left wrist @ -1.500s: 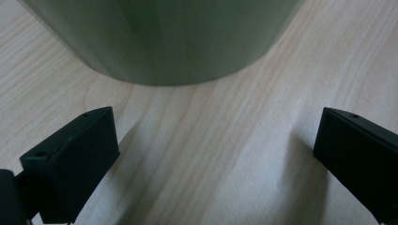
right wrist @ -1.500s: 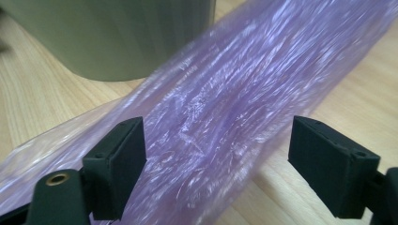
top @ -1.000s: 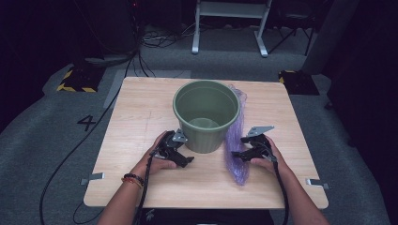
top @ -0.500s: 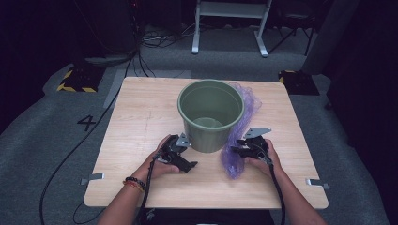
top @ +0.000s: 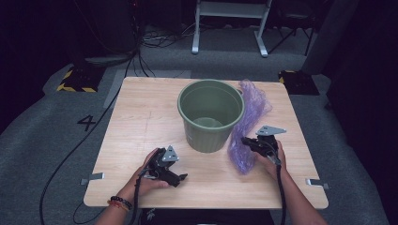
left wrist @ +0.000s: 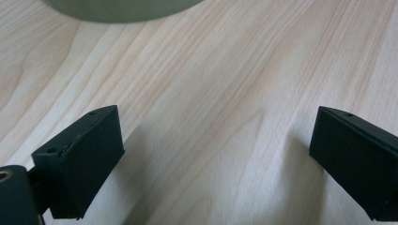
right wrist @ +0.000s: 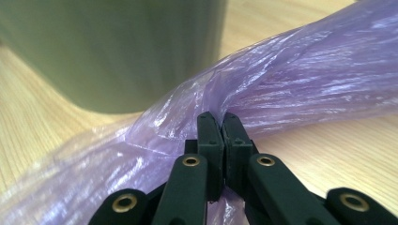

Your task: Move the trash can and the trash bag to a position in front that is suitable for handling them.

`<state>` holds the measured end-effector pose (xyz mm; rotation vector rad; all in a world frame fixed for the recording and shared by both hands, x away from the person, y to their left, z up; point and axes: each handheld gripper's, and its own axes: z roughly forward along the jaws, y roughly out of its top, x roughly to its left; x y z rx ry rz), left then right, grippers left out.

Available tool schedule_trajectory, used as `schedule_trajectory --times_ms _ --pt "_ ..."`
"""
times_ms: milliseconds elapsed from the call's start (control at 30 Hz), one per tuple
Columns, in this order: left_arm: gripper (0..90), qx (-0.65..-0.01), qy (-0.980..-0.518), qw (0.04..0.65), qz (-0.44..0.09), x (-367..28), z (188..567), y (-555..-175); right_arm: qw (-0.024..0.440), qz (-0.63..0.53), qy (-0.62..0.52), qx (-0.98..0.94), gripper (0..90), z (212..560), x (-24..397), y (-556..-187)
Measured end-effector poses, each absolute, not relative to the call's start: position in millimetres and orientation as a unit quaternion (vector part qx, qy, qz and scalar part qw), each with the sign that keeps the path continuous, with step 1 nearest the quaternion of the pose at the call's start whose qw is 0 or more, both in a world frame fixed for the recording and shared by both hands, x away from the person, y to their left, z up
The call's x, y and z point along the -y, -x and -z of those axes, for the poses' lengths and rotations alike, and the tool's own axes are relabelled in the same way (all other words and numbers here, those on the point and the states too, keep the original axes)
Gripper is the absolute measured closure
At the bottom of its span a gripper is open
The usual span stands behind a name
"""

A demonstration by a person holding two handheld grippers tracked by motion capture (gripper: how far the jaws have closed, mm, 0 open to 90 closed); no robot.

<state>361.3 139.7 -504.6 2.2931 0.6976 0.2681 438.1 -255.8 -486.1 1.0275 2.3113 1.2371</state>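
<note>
A dim room with grey carpet, cables trailing across the floor and a white metal stand at the back surrounds a pale wooden table (top: 141, 122) with a clear lengthwise grain. On it stands a round, dull green plastic bucket (top: 211, 115), ribbed on its side and open at the top.

The purple plastic bag (top: 248, 126) is thin, glossy and see-through, crumpled into long creases. It lies in a loose rope shape along the bucket's right side, and its near end is bunched at the tips of the right gripper (top: 248, 141). In the right gripper view the black jaws are pressed together with a fold of the film (right wrist: 263, 93) pinched between them; the film spreads away to both sides of the tips, and the bucket wall (right wrist: 117, 51) rises just beyond and to the left of them. These jaws have just been closing: a second ago they stood wide apart over the bag, and the bag then lay straighter and flatter on the table, whereas now it is gathered and lifted a little toward the grip.

The left gripper (top: 176, 177) rests low on the table, nearer the front edge than before, well apart from the bag. Its blocky matt jaws stand wide apart with bare wood (left wrist: 211, 117) between them, the bucket's base (left wrist: 122, 7) ahead.
</note>
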Motion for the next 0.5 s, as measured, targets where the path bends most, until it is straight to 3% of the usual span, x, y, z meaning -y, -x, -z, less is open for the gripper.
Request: schedule_trajectory --times_ms 500 --pt "3.4 -0.273 -0.887 0.358 -0.104 -148.7 504.6 -366.4 0.187 -0.480 -0.378 -0.770 88.9 470.3 283.4 -434.0"
